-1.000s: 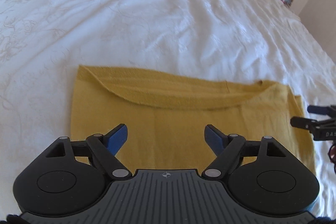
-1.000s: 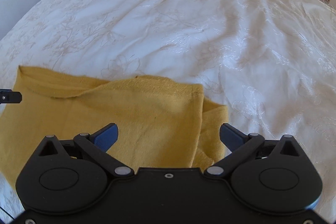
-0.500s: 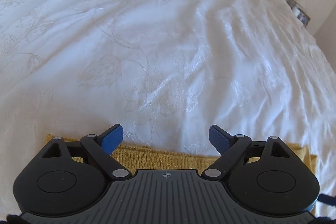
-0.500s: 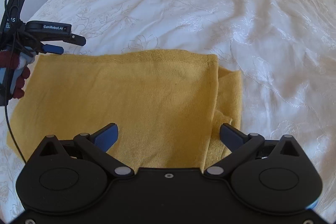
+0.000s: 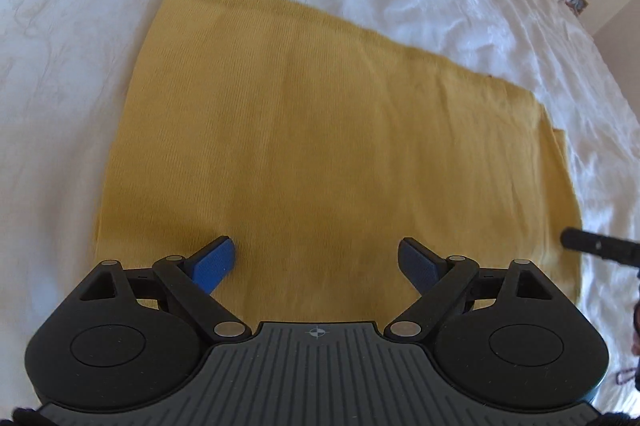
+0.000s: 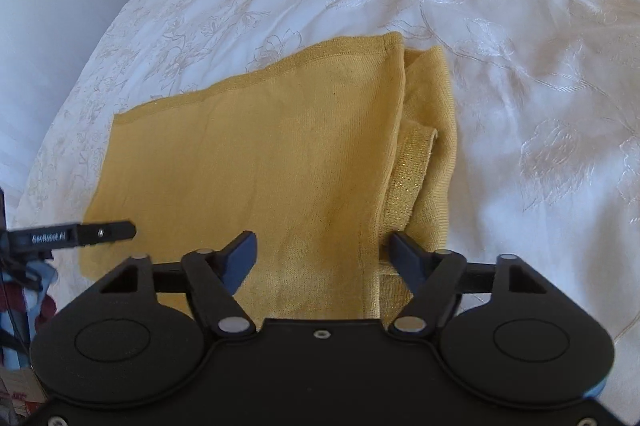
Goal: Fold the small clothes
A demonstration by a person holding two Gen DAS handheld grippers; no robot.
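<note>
Nearest in the left wrist view, the left gripper (image 5: 316, 260) hangs over the near half of the yellow garment (image 5: 320, 130), its blue fingers (image 5: 214, 262) spread wide with only flat cloth showing between them and nothing pinched. In the right wrist view, the right gripper (image 6: 322, 254) sits above the garment's near right part; its fingers (image 6: 408, 258) are closing, straddling the stacked side edges at about 5 o'clock on the cloth, and I cannot see them pressing on it yet.

A second ago a rounded flap lay across the far part of the garment with a curved, loose lip. Now the top surface is one smooth sheet with a straight hemmed far edge, so the fold looks completed and laid down. Half a second ago the left camera saw mostly bedspread; it now looks down on the cloth. In my judgement the next fold is being set up, probably from the right side.

The garment is a fine ribbed knit, mustard yellow, roughly rectangular, soft and limp. At its 3 o'clock side several layers peek out unevenly, one with a faintly glittery band (image 6: 404, 182).

Beyond it, toward 12 o'clock, the white bedspread (image 6: 500, 46) stretches away, embroidered with pale flowers and lightly rumpled.
</note>
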